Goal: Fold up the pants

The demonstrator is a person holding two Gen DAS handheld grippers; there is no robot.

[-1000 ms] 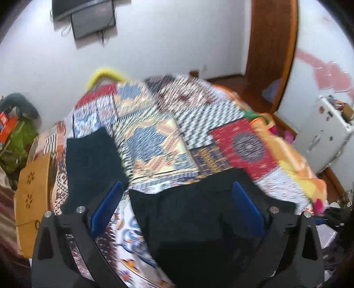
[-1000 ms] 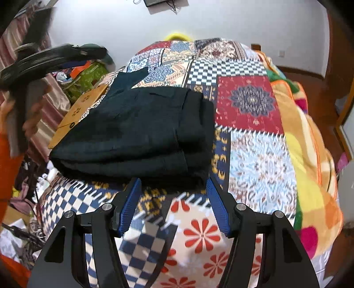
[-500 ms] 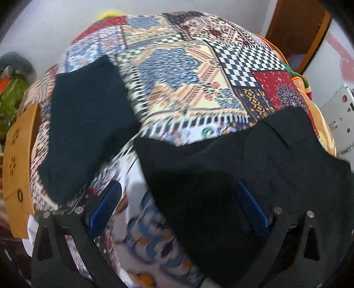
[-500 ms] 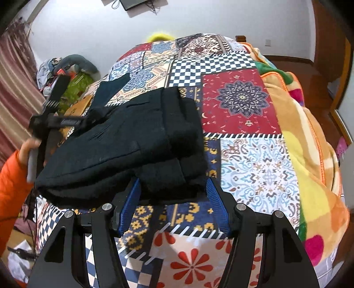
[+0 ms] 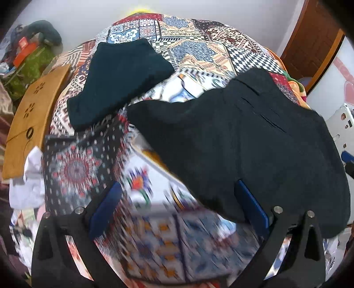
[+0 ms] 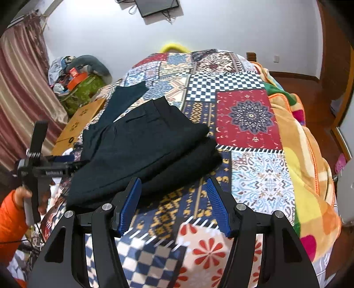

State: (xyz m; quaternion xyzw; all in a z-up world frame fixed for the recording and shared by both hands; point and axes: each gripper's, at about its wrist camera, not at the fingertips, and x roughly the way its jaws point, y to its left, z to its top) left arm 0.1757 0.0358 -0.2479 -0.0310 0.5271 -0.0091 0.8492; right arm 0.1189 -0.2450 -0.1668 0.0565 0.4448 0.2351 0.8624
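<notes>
A patchwork bedspread (image 6: 247,119) of checkered, floral and medallion panels covers a bed in a white-walled room, with a striped curtain (image 6: 20,93) at the far left and a wall-mounted screen (image 6: 158,6) above the head of the bed. The folded black pants (image 6: 143,148) lie in a thick stack on the left half of the bedspread, their back pocket slit facing up. A second dark folded garment (image 6: 124,97) rests farther back on the bed, just beyond the pants, beside a wooden board (image 6: 79,119) with flower-shaped cutouts at the bed's left edge.

The right gripper (image 6: 174,206) hovers at the near edge of the pants, its blue-padded jaws spread wide and holding nothing; its left pad sits just in front of the fabric's near fold. The left gripper (image 5: 179,210), seen from its own camera, is likewise spread open with nothing between its pads, though the right pad lies against the near edge of the pants (image 5: 254,141). In the right wrist view, that left tool appears at the far left of the stack, held by a hand (image 6: 24,195) in an orange sleeve. The near bedspread in the left view is motion-blurred.
</notes>
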